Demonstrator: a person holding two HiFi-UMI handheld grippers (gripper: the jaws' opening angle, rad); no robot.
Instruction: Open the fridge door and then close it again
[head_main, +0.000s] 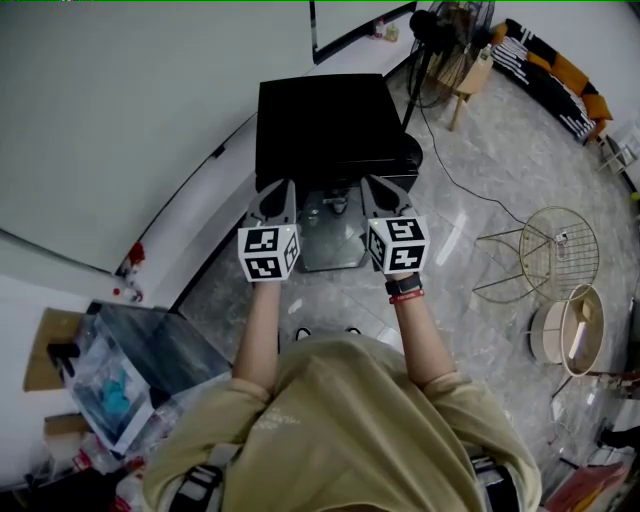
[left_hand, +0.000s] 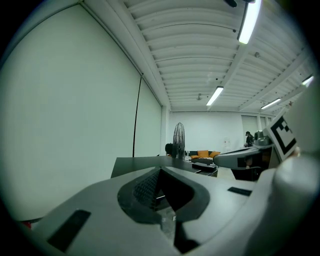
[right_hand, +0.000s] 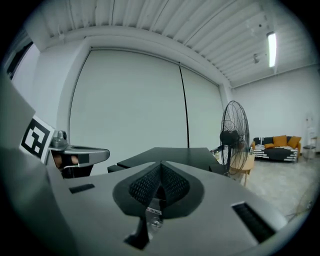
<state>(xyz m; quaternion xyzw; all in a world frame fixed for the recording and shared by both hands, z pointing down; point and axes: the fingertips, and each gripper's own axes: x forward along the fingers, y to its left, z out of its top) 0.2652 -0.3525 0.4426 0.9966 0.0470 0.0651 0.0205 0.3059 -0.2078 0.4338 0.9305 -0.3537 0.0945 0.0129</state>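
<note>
A pale marble floor (head_main: 500, 170) and a long white wall (head_main: 120, 100) fill the head view, with a standing fan (head_main: 455, 30) and an orange-and-black sofa (head_main: 555, 70) at the upper right of the frame. The black fridge (head_main: 325, 120) stands against the wall at upper centre, its flat top showing dark and its glossy grey front facing the person.

The left tool (head_main: 275, 200) and the right tool (head_main: 385, 195) are held side by side at the centre of the frame. Their tips lie over the fridge's front top edge, and whether either touches it cannot be told.

In the left gripper view the left tool's (left_hand: 159, 172) jaws are closed together with nothing between them. The fridge top (left_hand: 145, 162) lies just beyond, and the right tool (left_hand: 240, 159) shows at the right.

In the right gripper view the right tool (right_hand: 161, 167) is likewise closed and empty. The fridge top (right_hand: 175, 155) is ahead of it, with the fan (right_hand: 232, 137) to the right.
</note>
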